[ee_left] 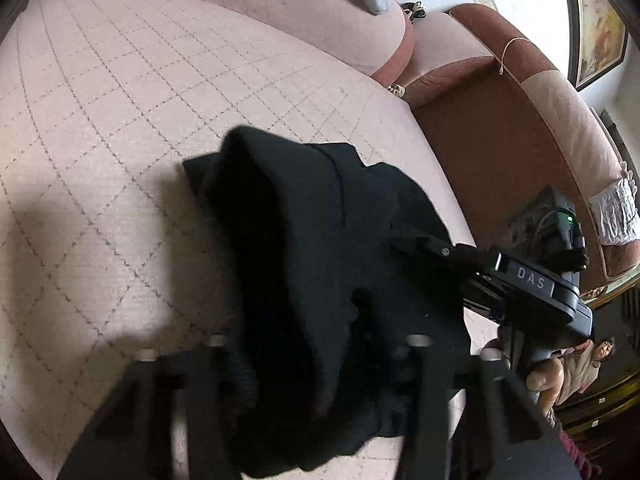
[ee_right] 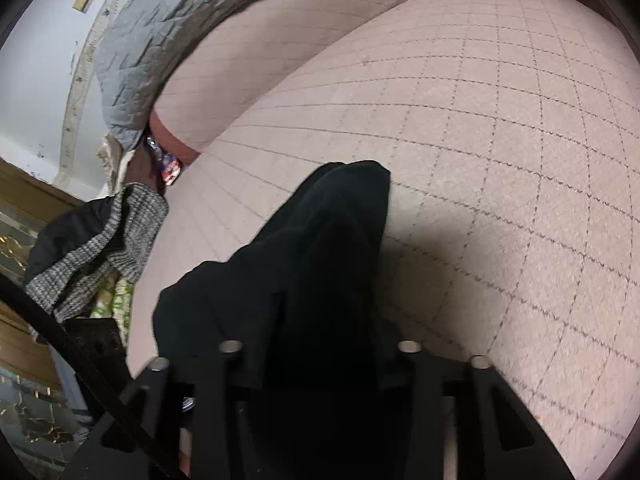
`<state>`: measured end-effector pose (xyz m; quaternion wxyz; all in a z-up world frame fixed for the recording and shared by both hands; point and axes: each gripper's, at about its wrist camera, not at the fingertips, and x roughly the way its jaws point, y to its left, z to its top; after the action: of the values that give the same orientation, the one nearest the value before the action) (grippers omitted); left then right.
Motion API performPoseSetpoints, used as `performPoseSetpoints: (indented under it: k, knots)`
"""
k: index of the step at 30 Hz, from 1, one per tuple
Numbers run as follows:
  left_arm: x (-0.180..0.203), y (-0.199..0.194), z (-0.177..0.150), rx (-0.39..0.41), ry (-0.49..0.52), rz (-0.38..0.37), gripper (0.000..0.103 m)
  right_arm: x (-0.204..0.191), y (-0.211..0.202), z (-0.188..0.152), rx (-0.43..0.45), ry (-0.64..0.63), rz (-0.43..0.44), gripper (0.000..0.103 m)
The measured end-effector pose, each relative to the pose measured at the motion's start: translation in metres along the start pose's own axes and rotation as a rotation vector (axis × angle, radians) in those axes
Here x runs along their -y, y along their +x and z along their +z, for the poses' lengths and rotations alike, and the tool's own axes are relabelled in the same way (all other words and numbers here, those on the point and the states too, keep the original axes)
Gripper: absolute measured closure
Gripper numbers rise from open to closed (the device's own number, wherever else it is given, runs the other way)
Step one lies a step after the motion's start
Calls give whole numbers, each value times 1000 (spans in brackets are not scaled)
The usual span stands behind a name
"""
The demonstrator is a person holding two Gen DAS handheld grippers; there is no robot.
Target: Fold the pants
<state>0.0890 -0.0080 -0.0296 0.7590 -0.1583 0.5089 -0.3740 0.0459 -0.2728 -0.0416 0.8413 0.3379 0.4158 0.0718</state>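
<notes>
Black pants (ee_left: 304,240) lie bunched in a thick roll on the pink quilted sofa seat (ee_left: 140,120). In the left wrist view my left gripper (ee_left: 316,360) is at the bottom edge, its jaws closed on the near end of the roll, and the cloth hides the fingertips. My right gripper (ee_left: 404,246) comes in from the right, held by a hand (ee_left: 544,380), and pinches the same cloth at its right side. In the right wrist view the pants (ee_right: 320,264) run up from between the fingers of the right gripper (ee_right: 316,356) over the seat (ee_right: 500,140).
A grey quilted cushion (ee_right: 168,20) leans on the backrest. A grey knit garment (ee_right: 100,248) hangs off the seat's left end. A brown and pink sofa arm (ee_left: 500,120) with a white cloth (ee_left: 616,216) curves along the right. A person (ee_left: 592,360) sits beyond.
</notes>
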Motion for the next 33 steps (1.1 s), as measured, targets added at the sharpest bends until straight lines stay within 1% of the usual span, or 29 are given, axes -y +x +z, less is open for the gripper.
performPoseSetpoints:
  k: [1,3,5,8,11,15,19,22,26,31,33]
  knots:
    - [-1,-3,1,1,-10,-15,69,-4,-4,-1,5,-8,0,70]
    - [0,-12,2,4,-22,-42,70,-15,-13,-2,17,-29,7,73]
    - [5,-21,2,21,-14,-42,70,-28,-22,-2,33,-55,9,73]
    - [9,-43,6,63,-17,-68,70,-49,-33,1,64,-87,25,73]
    - [7,-62,14,101,-23,-83,70,-66,-38,5,75,-111,44,73]
    - [-3,-83,24,151,-23,-40,70,-90,-28,11,70,-152,36,73]
    - [-25,-92,34,173,-57,-15,70,-113,-10,15,59,-183,14,73]
    - [-36,-87,41,181,-80,13,70,-124,9,21,43,-198,-17,73]
    - [-47,-75,53,188,-91,80,70,-135,37,32,22,-213,-65,74]
    - [-62,-60,68,186,-123,127,70,-138,63,41,4,-214,-95,74]
    - [-68,-52,72,174,-142,159,70,-136,74,42,-9,-216,-113,74]
